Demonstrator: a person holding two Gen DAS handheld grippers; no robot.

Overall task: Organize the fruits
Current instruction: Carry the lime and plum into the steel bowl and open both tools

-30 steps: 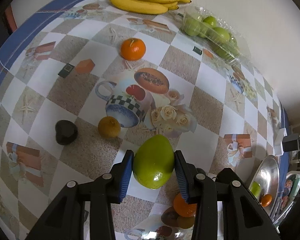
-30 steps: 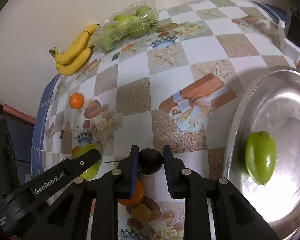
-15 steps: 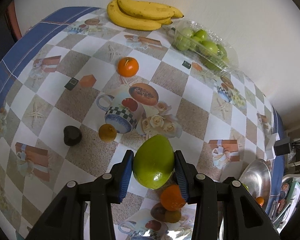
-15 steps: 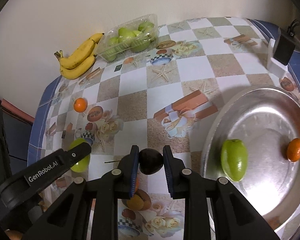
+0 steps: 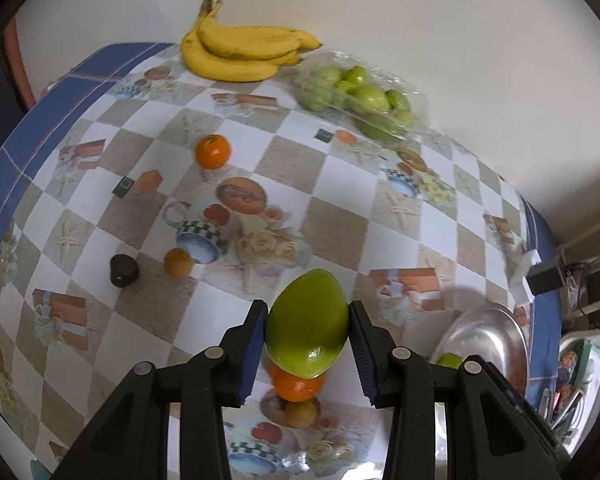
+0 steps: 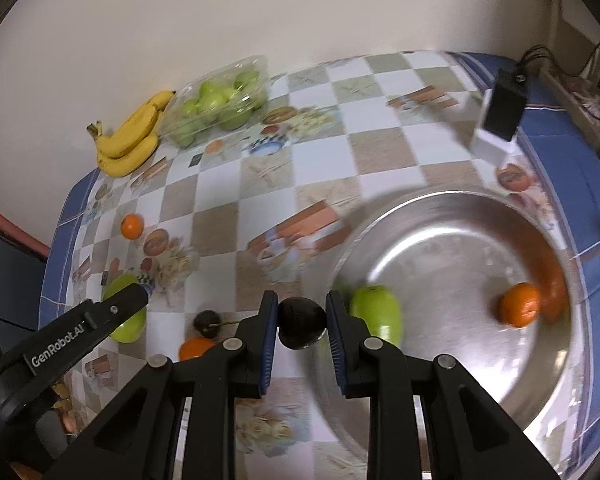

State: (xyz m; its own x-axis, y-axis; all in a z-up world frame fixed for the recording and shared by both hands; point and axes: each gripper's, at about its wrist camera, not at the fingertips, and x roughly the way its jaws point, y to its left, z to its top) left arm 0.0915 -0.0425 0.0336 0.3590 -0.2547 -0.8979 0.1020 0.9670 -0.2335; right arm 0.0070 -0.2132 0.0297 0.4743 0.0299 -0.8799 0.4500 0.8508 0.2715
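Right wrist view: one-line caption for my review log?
Right gripper holds a dark fruit at the steel tray's edge.

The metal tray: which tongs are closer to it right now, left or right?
Right. The right tongs, gripping a dark fruit, sit at the metal tray's near rim. The left tongs, gripping a green mango, are farther out over the table.
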